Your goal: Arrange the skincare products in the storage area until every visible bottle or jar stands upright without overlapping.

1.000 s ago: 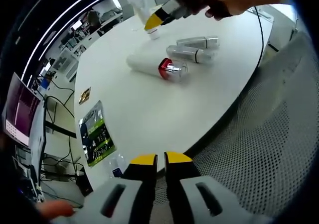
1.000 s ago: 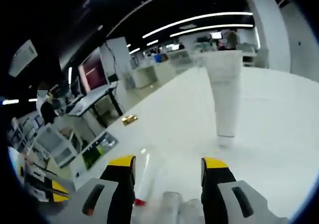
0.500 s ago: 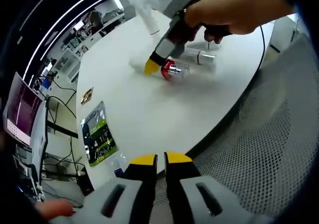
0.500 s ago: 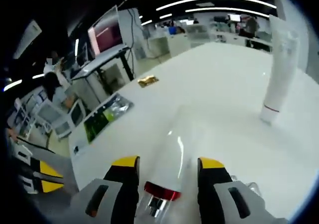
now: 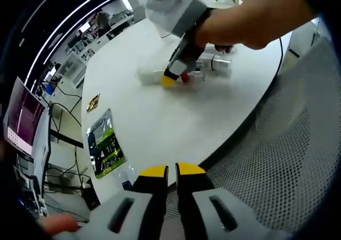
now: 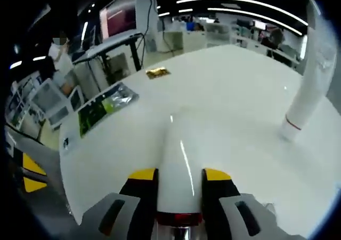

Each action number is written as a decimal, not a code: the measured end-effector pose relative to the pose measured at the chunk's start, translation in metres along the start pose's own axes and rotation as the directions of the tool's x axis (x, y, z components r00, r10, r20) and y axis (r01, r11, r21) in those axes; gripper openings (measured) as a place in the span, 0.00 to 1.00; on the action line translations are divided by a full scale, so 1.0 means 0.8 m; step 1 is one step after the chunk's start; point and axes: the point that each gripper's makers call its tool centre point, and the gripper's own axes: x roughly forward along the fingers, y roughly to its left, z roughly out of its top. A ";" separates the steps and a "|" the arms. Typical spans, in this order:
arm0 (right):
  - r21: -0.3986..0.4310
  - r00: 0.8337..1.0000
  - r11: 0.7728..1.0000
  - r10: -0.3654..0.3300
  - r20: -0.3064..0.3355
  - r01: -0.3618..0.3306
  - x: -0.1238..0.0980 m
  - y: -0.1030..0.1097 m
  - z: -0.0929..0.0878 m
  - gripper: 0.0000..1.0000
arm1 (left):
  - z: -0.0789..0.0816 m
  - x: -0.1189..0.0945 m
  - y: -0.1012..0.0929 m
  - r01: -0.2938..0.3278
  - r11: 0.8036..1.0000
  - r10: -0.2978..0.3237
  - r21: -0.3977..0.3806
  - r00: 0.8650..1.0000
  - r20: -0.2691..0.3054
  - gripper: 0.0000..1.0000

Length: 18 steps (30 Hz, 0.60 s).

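Surface: white round table (image 5: pixel 160 117), office behind.
Bottle: white bottle (image 6: pixel 176 165) lies flat, red band near cap.
Right gripper (image 6: pixel 178 177): clamped on it, presumably to stand it.
Tube (image 6: pixel 309 98): upright.
Left gripper (image 5: pixel 165 170): jaws together, idle off-table.

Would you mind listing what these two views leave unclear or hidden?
- Left gripper view: the lying clear bottles are partly hidden by the right gripper and the hand.
- Right gripper view: the standing tube is cut off by the edge.
- The white bottle: cap hidden below the jaws.
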 end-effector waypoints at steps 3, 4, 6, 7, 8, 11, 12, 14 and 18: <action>0.033 1.000 0.999 0.009 -0.001 -0.009 -0.002 -0.003 -0.001 0.28 | 0.001 0.000 0.001 -0.001 1.000 0.001 -0.002 1.000 0.006 0.00; 0.041 1.000 0.999 0.014 -0.002 -0.014 -0.002 -0.004 0.000 0.28 | 0.002 0.000 0.001 -0.001 1.000 0.001 -0.002 1.000 0.008 0.00; 0.060 1.000 0.998 0.028 0.001 -0.028 -0.003 -0.004 -0.001 0.28 | 0.002 0.000 0.001 -0.001 1.000 0.001 0.000 1.000 0.010 0.00; 0.069 0.999 0.997 0.035 0.002 -0.035 -0.003 -0.005 -0.001 0.27 | 0.002 0.000 0.001 -0.001 1.000 0.001 0.001 1.000 0.011 0.00; 0.077 0.999 0.996 0.045 0.009 -0.046 -0.005 -0.003 -0.001 0.27 | 0.004 -0.002 0.002 -0.006 1.000 0.006 0.000 1.000 0.021 0.00; 0.101 0.997 0.992 0.074 0.027 -0.076 -0.010 0.001 0.002 0.27 | 0.007 -0.003 0.004 -0.015 1.000 0.015 0.001 0.999 0.035 0.00; 0.107 0.996 0.990 0.084 0.032 -0.087 -0.011 0.002 0.003 0.27 | 0.006 -0.003 0.003 -0.014 1.000 0.014 0.005 0.999 0.030 0.00; 0.122 0.994 0.987 0.103 0.046 -0.108 -0.012 0.004 0.006 0.26 | 0.005 -0.002 0.003 -0.013 1.000 0.013 0.009 1.000 0.024 0.00; 0.168 0.988 0.976 0.128 0.082 -0.141 -0.017 0.004 0.013 0.26 | 0.005 -0.002 0.002 -0.013 1.000 0.013 0.017 1.000 0.020 0.00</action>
